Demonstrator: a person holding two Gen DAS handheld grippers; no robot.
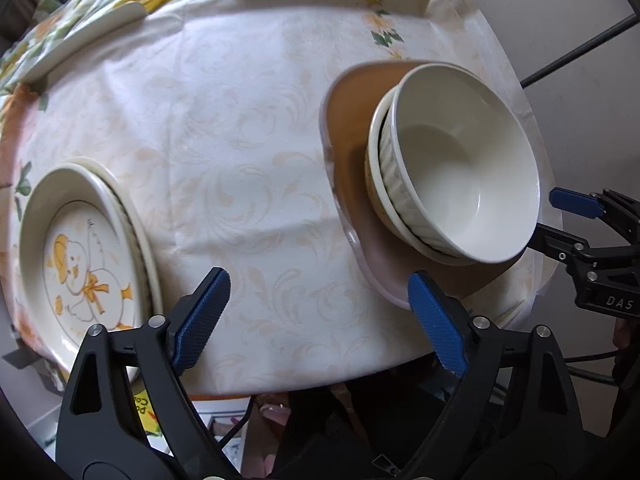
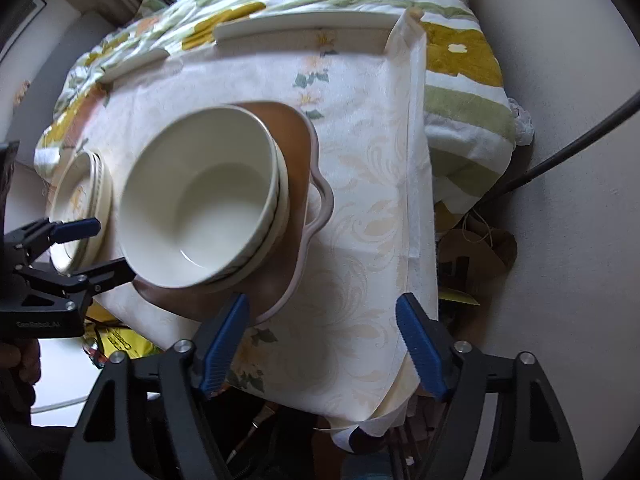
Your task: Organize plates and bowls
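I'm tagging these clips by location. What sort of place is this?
Probably a home dining spot: a small table under a patterned tablecloth, stacked bowls on a brown tray, and a duck-print plate.

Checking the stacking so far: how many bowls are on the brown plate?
2. The top bowl sits nested inside a lower bowl, both on the brown plate. A third underneath may be hidden.

My left hand-held gripper is black plastic with triangular cutouts, silver screw heads at the pivots and ribbed blue pads. My right hand-held gripper matches it, and white lettering marks each one's body, seen from the other's camera.
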